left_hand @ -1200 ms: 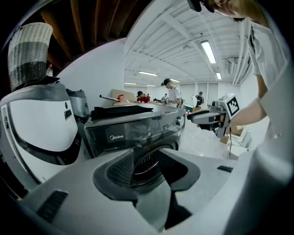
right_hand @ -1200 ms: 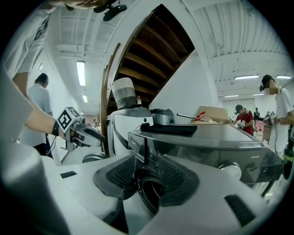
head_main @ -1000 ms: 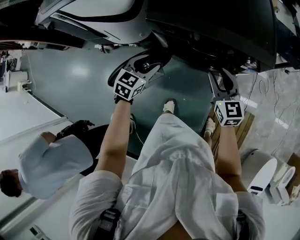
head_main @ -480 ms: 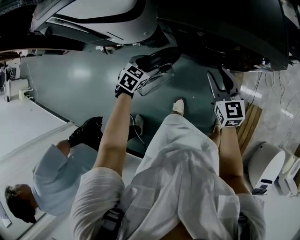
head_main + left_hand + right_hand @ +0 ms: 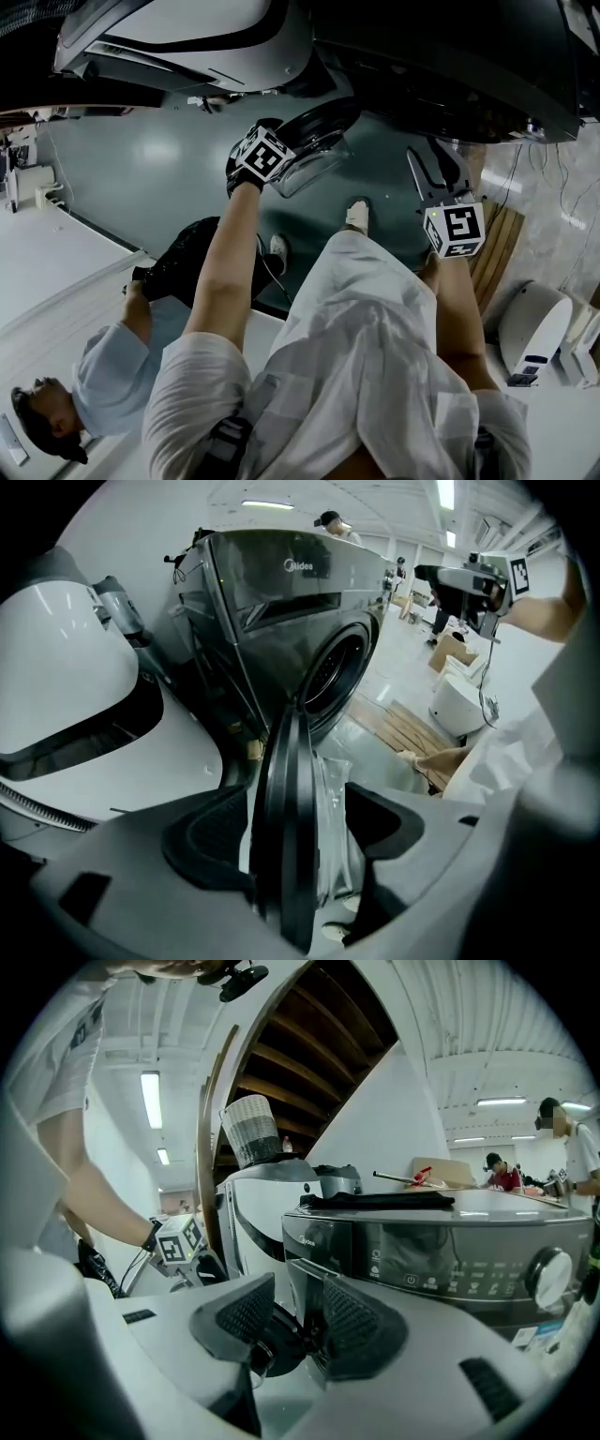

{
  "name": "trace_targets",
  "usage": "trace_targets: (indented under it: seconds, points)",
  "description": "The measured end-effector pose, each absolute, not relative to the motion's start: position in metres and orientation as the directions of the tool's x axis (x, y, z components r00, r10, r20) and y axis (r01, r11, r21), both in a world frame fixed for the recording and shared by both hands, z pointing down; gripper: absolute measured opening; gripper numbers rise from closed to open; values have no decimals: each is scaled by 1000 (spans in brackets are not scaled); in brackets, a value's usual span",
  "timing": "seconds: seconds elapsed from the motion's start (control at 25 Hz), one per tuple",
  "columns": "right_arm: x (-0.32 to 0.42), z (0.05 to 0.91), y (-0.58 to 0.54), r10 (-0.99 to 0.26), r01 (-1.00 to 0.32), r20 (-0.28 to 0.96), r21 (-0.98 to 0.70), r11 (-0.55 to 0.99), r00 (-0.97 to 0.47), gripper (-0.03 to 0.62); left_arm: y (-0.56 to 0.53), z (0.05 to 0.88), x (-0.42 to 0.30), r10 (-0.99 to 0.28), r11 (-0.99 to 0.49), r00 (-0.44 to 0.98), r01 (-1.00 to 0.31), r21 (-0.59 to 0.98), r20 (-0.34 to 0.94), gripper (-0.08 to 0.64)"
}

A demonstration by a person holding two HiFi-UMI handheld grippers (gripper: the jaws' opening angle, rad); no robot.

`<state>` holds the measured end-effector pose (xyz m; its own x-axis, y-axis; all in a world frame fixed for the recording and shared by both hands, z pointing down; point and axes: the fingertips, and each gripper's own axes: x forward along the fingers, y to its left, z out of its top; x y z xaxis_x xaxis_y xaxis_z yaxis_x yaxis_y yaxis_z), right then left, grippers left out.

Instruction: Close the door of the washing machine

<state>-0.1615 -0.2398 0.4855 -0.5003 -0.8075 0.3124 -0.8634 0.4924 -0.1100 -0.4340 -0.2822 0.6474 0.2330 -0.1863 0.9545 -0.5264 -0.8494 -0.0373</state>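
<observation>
The left tool (image 5: 298, 808) is opening wide astride the edge-on door (image 5: 284, 752), which is standing clear of the washing machine (image 5: 281, 592). The right tool (image 5: 298, 1312) is hovering parted, empty; the door's hinge side is lying hidden.

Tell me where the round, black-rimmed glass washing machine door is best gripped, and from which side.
Probably the door's black rim, straddled edge-on from above: the door stands open, and the rim is narrow and firm, while the clear glass bowl bulges.

Open floor (image 5: 150, 187) beside the ajar door (image 5: 317, 127)
</observation>
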Motion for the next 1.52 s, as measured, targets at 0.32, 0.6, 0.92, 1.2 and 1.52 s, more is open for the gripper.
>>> trace_targets:
  seconds: [0.32,0.6,0.92,1.2,1.52]
  points:
    - [-158,492,-235,-798,-855,312,-123,505,-516,181,-277,668,-441,-145,-848,136,-528,-53,980,325]
    - [-142,498,-230,-796,-851,306,-130,508,-522,181,-273,671,-441,-168,-837,92,-540,-92,981,325]
    - [-117,504,-217,-784,-839,304,-131,527,-541,181,-260,668,-421,-195,-801,95,-589,-103,976,322]
    - [-90,506,-202,-780,-831,291,-137,540,-554,181,-239,668,-401,-209,-728,113,-681,-78,971,322]
    - [-52,507,-181,-773,-823,284,-149,549,-567,181,-212,663,-357,-201,-674,160,-738,-18,967,324]
